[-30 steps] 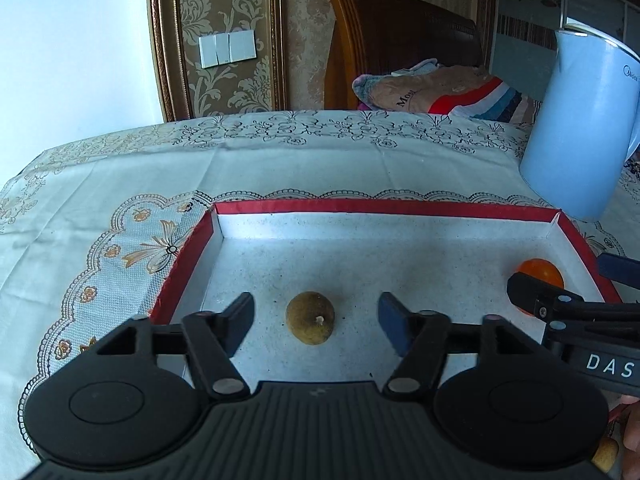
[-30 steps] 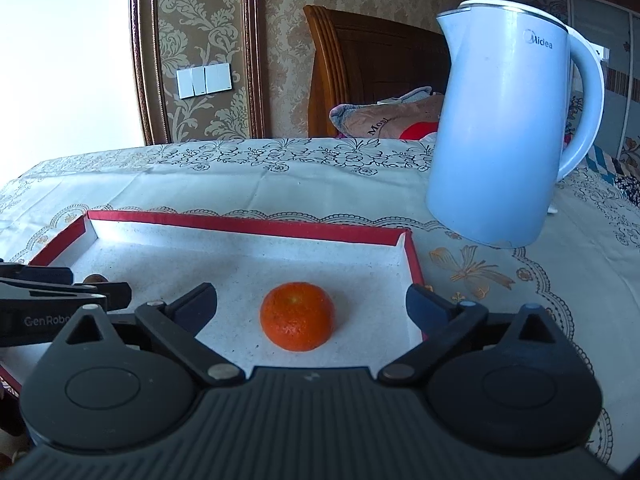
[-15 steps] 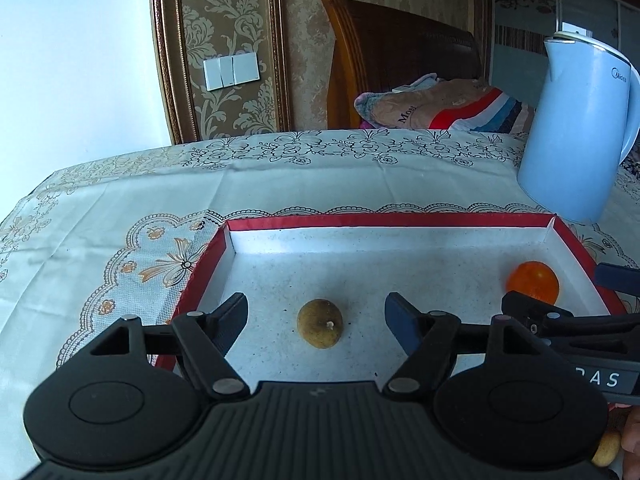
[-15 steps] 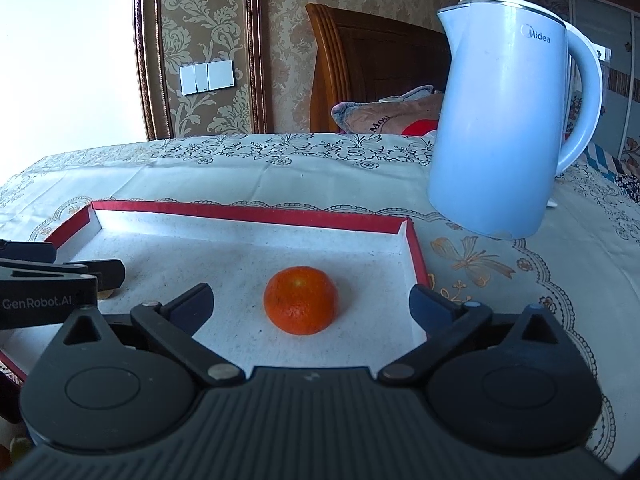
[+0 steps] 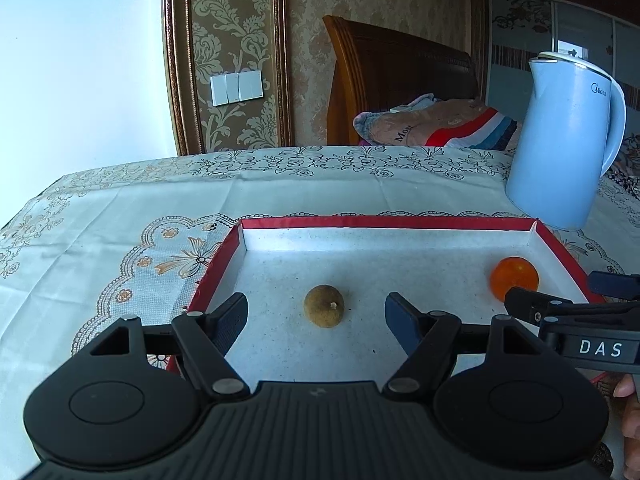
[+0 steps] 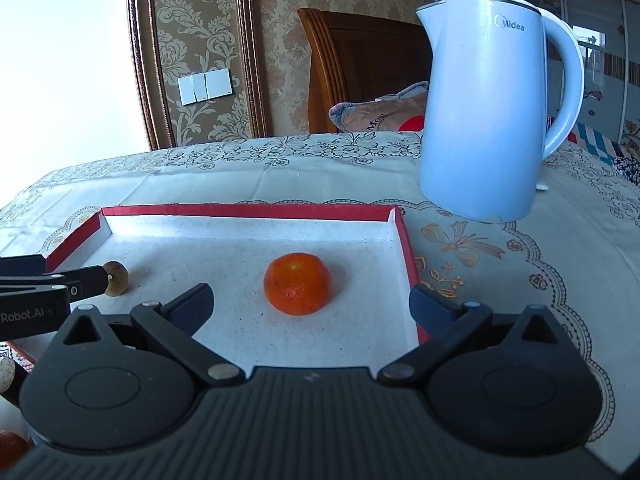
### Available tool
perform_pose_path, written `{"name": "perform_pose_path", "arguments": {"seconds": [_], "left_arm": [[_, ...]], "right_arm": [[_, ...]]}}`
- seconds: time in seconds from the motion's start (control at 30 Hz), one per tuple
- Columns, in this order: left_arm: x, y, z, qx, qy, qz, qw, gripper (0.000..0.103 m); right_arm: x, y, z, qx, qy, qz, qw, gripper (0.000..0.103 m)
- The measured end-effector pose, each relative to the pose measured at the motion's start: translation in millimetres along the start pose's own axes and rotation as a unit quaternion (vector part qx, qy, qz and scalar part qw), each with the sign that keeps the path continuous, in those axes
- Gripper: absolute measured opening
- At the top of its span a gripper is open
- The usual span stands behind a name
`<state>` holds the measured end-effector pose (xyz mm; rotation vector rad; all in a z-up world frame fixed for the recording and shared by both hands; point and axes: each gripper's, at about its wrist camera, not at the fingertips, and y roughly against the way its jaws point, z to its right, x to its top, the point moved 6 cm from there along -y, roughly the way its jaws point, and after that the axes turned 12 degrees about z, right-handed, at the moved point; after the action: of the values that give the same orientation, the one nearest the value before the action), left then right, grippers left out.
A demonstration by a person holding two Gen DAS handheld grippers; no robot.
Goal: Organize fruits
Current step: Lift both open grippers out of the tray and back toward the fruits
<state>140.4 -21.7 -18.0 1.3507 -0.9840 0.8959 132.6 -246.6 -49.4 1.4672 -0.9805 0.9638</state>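
A red-rimmed tray point(image 5: 384, 222) point(image 6: 248, 211) with a white floor lies on the tablecloth. A small brown fruit point(image 5: 324, 311) point(image 6: 116, 278) sits in its left part. An orange tangerine point(image 6: 297, 283) point(image 5: 514, 278) sits in its right part. My left gripper point(image 5: 316, 316) is open and empty, just short of the brown fruit. My right gripper point(image 6: 311, 306) is open and empty, just short of the tangerine. Each gripper shows at the edge of the other's view.
A light blue electric kettle point(image 6: 490, 116) point(image 5: 560, 140) stands on the table beyond the tray's right end. More fruit pieces lie near the tray's front edge, at the lower left of the right wrist view point(image 6: 10, 446). A wooden chair with cloth stands behind the table.
Both grippers have pulled back and risen a little, staying open. The two fruits lie where they were in the tray.
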Motion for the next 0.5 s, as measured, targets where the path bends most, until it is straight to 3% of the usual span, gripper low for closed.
{"name": "perform_pose_path", "arguments": {"seconds": [0.5], "left_arm": [[-13, 24, -9, -0.012, 0.023, 0.011, 0.9996, 0.077]], "right_arm": [[-10, 30, 1, 0.017, -0.024, 0.005, 1.000, 0.103]]}}
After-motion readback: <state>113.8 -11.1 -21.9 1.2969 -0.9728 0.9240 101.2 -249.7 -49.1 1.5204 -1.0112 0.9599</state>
